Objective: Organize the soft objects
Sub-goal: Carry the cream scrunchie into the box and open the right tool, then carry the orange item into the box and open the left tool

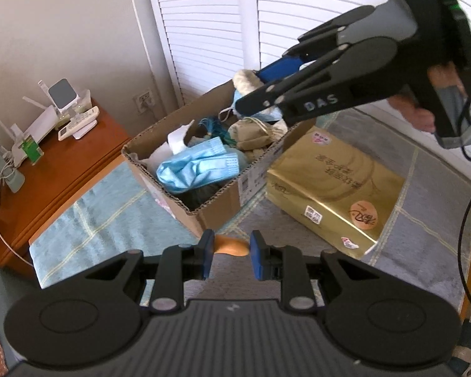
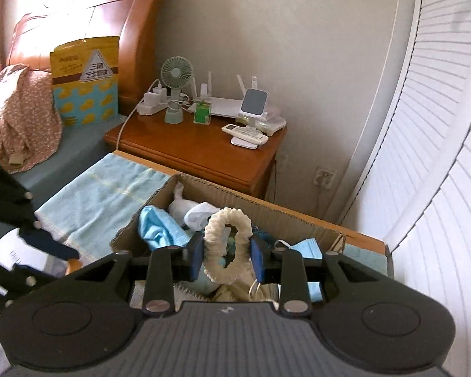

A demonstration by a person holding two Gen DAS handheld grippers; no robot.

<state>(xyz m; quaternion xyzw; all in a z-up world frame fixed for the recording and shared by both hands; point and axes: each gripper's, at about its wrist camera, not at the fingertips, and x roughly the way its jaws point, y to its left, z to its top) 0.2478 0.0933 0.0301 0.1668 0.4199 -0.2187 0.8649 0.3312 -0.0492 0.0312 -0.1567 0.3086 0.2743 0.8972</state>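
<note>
The counter (image 1: 88, 229) has a blue-green cloth on it, and the cardboard box (image 1: 216, 207) sits on that, straight ahead of your left tool (image 1: 229, 253) & right under your right tool (image 2: 226, 253). A gold pack (image 1: 332, 185) lies just beside the box, ahead and to the right of your left tool.

The box is already pretty full w/ soft stuff: blue face masks (image 1: 197, 166), white socks (image 2: 194, 210), a tan bundle (image 1: 251, 133).

Your right tool is gripping a fluffy white hair ring (image 2: 227, 245). The pads squeeze it from both sides, so it hangs over the box, not in it yet. I think this step is the drop.

Your left tool is closed on a small orange thing (image 1: 230, 246), low & in front of the box. Can't tell what it is.

What could go wrong:
- The ring is fuzzy, so it may stick to a pad when you let go. Open wide.
- The pile is high. Drop near the edge & the ring may roll off onto the cloth.
- Go too low & you could snag a mask strap (image 2: 281, 245), just to the right of your right tool, and pull it out when you lift.
- Both tools are near the box, so they could bump.
</note>
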